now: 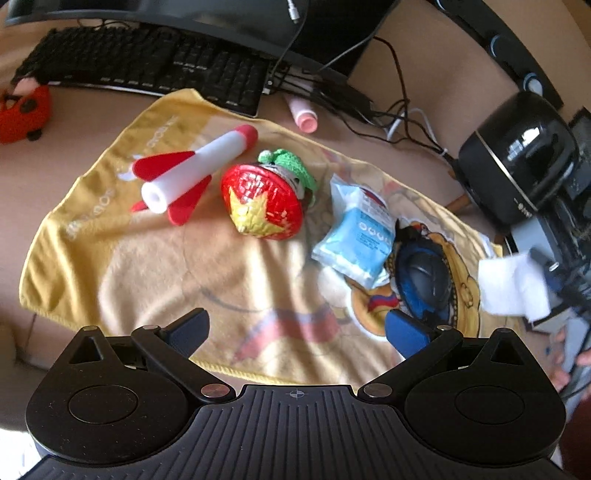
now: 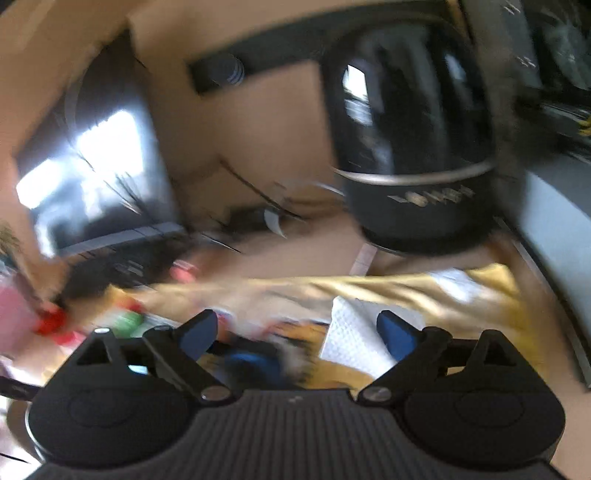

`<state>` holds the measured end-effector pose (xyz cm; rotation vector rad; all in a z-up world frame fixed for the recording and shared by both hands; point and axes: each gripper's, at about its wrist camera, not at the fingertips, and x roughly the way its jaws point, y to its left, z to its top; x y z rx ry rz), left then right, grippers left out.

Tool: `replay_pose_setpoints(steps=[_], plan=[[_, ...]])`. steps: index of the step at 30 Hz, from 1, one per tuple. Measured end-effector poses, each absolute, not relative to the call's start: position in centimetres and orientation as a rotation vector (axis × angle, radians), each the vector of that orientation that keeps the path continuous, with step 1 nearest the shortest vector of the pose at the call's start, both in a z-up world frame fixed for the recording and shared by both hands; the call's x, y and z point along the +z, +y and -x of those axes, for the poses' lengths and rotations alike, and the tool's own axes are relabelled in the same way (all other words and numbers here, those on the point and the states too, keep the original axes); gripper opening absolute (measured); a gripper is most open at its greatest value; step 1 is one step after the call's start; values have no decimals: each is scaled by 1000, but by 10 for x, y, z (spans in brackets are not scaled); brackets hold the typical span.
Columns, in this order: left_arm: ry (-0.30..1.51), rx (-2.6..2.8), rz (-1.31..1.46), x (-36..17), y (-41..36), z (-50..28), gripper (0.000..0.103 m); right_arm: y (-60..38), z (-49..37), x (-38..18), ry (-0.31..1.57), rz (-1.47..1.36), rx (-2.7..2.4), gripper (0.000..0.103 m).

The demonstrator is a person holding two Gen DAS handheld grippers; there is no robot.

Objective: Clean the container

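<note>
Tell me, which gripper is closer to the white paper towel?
Right. The right gripper has the white paper towel lying just ahead of its open jaws. The left gripper sits over the yellow cloth, with the towel off to its side.

A home computer desk was shown — a black keyboard [image 1: 147,64] under a monitor base [image 1: 207,22], tangled cables [image 1: 388,107], a glossy black speaker [image 1: 517,155], toys laid on a yellow printed towel [image 1: 147,266] — a toy rocket [image 1: 192,173], a red plush [image 1: 22,114].
</note>
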<state>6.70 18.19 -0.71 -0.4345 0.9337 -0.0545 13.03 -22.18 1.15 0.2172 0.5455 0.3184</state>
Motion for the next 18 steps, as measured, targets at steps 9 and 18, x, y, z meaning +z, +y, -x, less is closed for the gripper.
replay_pose_setpoints(steps=[9, 18], plan=[[1071, -229, 532, -37, 186, -79, 103, -236, -201, -3, 815, -157, -37, 91], [1008, -203, 393, -47, 177, -55, 103, -250, -179, -54, 899, 207, -301, 89]])
